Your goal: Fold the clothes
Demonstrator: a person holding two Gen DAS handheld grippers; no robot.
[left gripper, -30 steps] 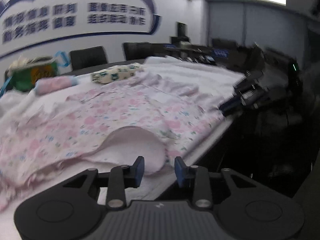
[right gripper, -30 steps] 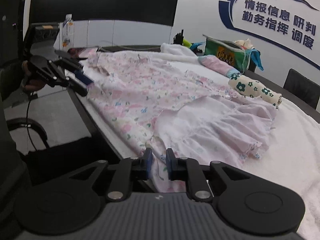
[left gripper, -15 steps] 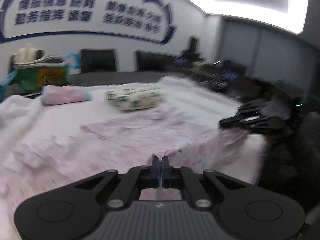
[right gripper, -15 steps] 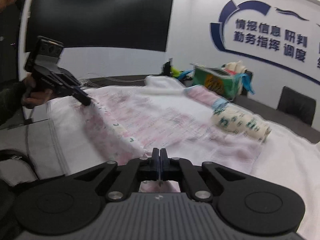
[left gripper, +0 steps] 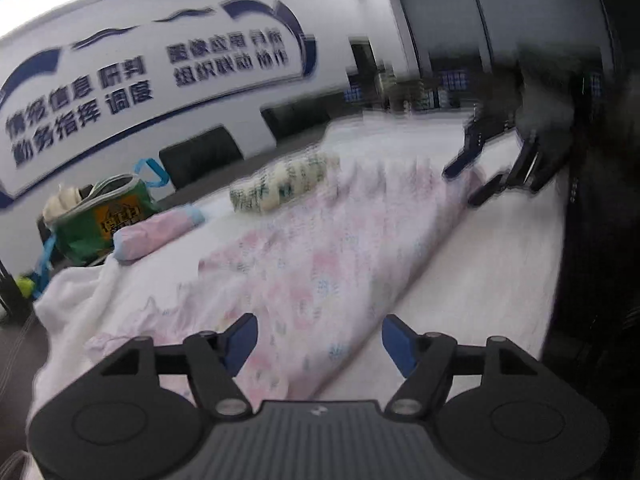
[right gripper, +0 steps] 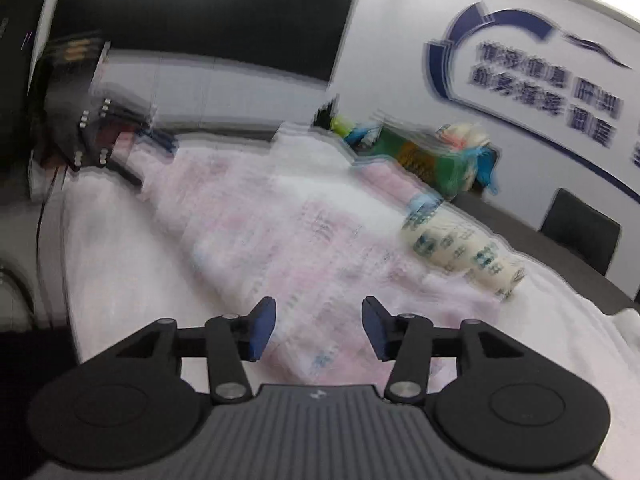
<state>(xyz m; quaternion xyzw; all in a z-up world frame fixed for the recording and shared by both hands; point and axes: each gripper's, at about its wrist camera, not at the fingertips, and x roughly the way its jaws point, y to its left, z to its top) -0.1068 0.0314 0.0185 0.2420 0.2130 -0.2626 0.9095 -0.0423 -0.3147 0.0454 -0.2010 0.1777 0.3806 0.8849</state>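
Both grippers, clamped on the garment's near edge half a second ago, now stand with fingers spread and nothing between them. Left gripper [left gripper: 319,340]: blue pads wide apart, hovering just above the near end of the pink floral garment [left gripper: 320,256]. Right gripper [right gripper: 319,328]: blue pads likewise apart, above the opposite end of the same garment [right gripper: 280,240].

Garment position: it lies folded lengthwise into a long, narrow band on the white padded table cover [left gripper: 492,264], running between the two grippers. A bare strip of cover shows along the near table edge.

Cross views: the left wrist camera shows the right gripper at the far end of the band, with fingers parted; the right wrist camera shows the left gripper at its far end, heavily blurred.

Other items on the cover, beyond the garment:
- a rolled cream cloth with green print [left gripper: 284,184], just beside the garment's far edge;
- a rolled pink cloth with a blue end [left gripper: 156,234];
- a green bag [left gripper: 104,220], behind the pink roll.

Background: white wall with blue lettering [left gripper: 132,92] and dark chairs [right gripper: 580,236]. Both views carry motion blur.
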